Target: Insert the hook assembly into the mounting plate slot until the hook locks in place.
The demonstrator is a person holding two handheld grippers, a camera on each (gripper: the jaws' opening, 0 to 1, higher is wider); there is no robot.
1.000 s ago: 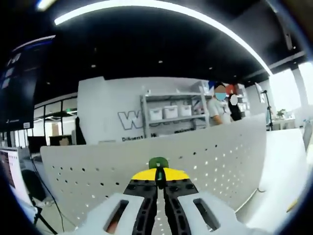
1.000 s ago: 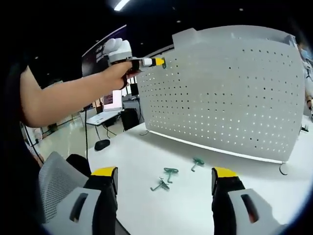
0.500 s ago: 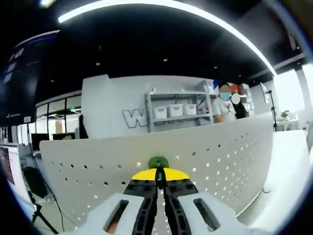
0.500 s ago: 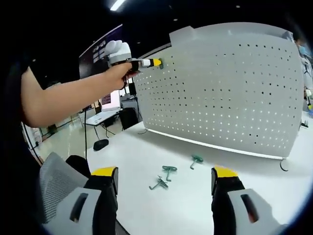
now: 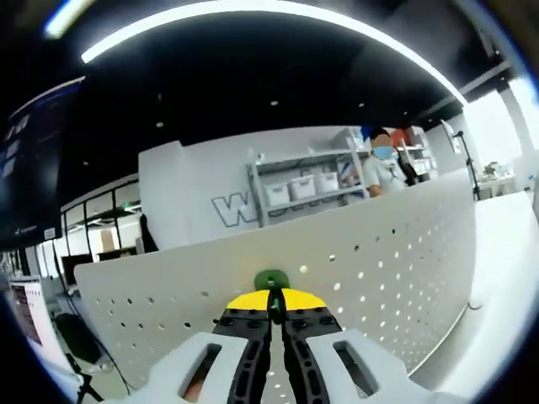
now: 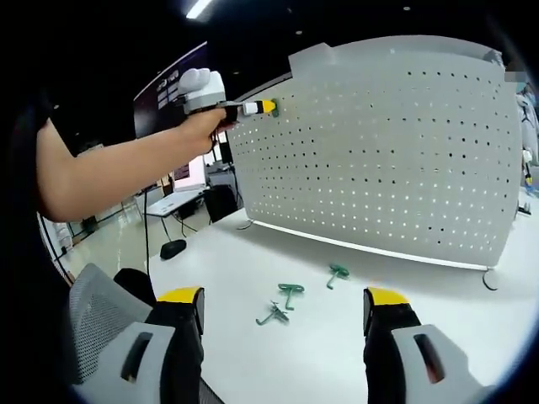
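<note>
In the left gripper view the left gripper (image 5: 271, 313) has its jaws pressed together on a small green hook (image 5: 272, 281), whose rounded head pokes out just past the yellow tips. The hook sits right at the upper edge of the white perforated mounting plate (image 5: 379, 261), very near its surface; whether it has entered a hole I cannot tell. Beyond the plate this view takes in the room: a shelving rack (image 5: 307, 189) with white bins against a lettered wall, and a person standing behind the plate's right end. The right gripper view gives the wider scene from the side: the whole mounting plate (image 6: 396, 160) standing upright on a white table (image 6: 278, 353), and the person's bare arm reaching up to hold the left gripper (image 6: 268, 107) against the plate's top left corner, the green hook just showing at its tip. The right gripper (image 6: 284, 307) hangs low over the table with its jaws spread wide and nothing between them. Three spare hooks (image 6: 290, 291) lie loose on the table, ahead of its tips and well below the plate's lower edge.
</note>
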